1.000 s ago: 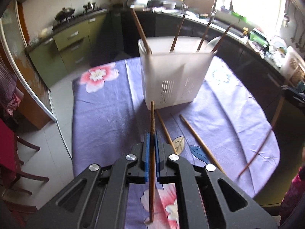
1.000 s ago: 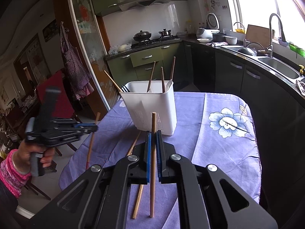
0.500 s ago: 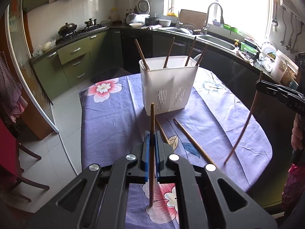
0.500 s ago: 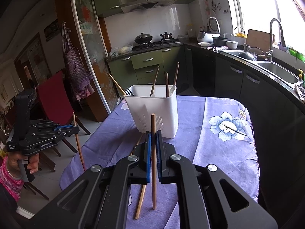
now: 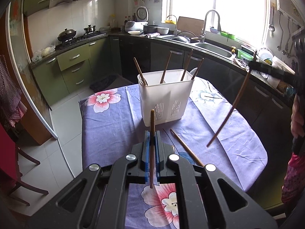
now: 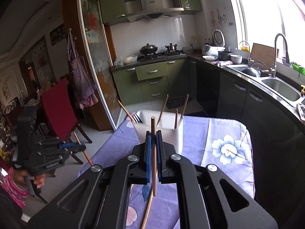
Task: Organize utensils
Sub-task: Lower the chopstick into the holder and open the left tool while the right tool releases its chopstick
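A white utensil holder (image 5: 164, 97) with several brown chopsticks in it stands on the purple flowered tablecloth (image 5: 106, 133); it also shows in the right wrist view (image 6: 169, 127). My left gripper (image 5: 152, 133) is shut on a brown chopstick (image 5: 152, 148), held upright above the table, short of the holder. My right gripper (image 6: 153, 133) is shut on another chopstick (image 6: 153, 156), raised above the cloth; that chopstick also hangs at the right of the left wrist view (image 5: 231, 108). A loose chopstick (image 5: 185, 147) lies on the cloth in front of the holder.
Another loose chopstick (image 6: 147, 211) lies on the cloth under the right gripper. A red chair (image 6: 57, 106) stands left of the table. Kitchen counters with a sink (image 5: 211, 46) and a stove (image 5: 76, 36) run behind. The table edge drops off at the left and right.
Both grippers have risen and pulled back from the holder with their chopsticks, so the holder looks smaller and lower in both views. The grips have not changed.
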`<state>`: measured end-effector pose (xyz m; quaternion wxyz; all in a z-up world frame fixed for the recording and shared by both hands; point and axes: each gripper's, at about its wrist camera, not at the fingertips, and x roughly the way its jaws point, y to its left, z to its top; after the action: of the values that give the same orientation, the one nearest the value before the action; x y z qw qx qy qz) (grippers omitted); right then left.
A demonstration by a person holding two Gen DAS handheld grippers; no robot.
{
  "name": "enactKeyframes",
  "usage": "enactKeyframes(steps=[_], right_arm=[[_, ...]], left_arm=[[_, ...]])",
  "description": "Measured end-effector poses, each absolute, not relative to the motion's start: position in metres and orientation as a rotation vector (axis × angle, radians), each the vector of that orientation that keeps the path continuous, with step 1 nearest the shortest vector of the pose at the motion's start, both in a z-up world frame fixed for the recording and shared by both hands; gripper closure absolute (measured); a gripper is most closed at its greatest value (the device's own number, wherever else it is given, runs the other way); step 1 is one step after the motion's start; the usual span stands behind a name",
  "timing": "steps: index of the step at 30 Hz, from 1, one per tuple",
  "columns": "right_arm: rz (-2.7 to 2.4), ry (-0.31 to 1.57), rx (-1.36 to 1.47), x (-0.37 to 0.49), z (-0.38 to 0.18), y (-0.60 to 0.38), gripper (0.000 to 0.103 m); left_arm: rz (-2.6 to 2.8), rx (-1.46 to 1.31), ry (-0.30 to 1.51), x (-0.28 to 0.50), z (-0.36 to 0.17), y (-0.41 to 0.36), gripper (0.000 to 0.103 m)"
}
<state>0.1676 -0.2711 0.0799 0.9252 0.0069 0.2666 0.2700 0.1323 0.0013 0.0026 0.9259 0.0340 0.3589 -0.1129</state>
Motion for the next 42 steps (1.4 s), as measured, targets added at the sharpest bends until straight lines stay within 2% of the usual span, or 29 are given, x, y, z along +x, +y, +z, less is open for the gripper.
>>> enactKeyframes(steps=[9, 15, 20, 30, 33, 38, 42], right_arm=[[0.513, 0.397, 0.078, 0.203, 0.167, -0.256, 0.097], [0.440, 0.357, 0.075, 0.250, 0.188, -0.242, 0.097], [0.416, 0.408, 0.056, 0.291, 0.166, -0.229, 0.097], [0.400, 0.567, 0.026, 0.341, 0.075, -0.220, 0.097], [0.406, 0.569, 0.027, 0.341, 0.063, -0.223, 0.091], [0.432, 0.523, 0.039, 0.311, 0.064, -0.237, 0.091], [0.435, 0.492, 0.027, 0.272, 0.054, -0.253, 0.081]], left_arm=[[-0.249, 0.061, 0.713, 0.139, 0.020, 0.003, 0.098], [-0.260, 0.071, 0.678, 0.143, 0.040, 0.005, 0.098], [-0.283, 0.058, 0.643, 0.152, 0.060, 0.006, 0.098], [-0.333, 0.057, 0.568, 0.168, 0.096, -0.010, 0.098], [-0.337, 0.065, 0.548, 0.172, 0.104, -0.020, 0.098], [-0.336, 0.063, 0.507, 0.184, 0.121, -0.032, 0.098], [-0.325, 0.053, 0.457, 0.197, 0.137, -0.039, 0.098]])
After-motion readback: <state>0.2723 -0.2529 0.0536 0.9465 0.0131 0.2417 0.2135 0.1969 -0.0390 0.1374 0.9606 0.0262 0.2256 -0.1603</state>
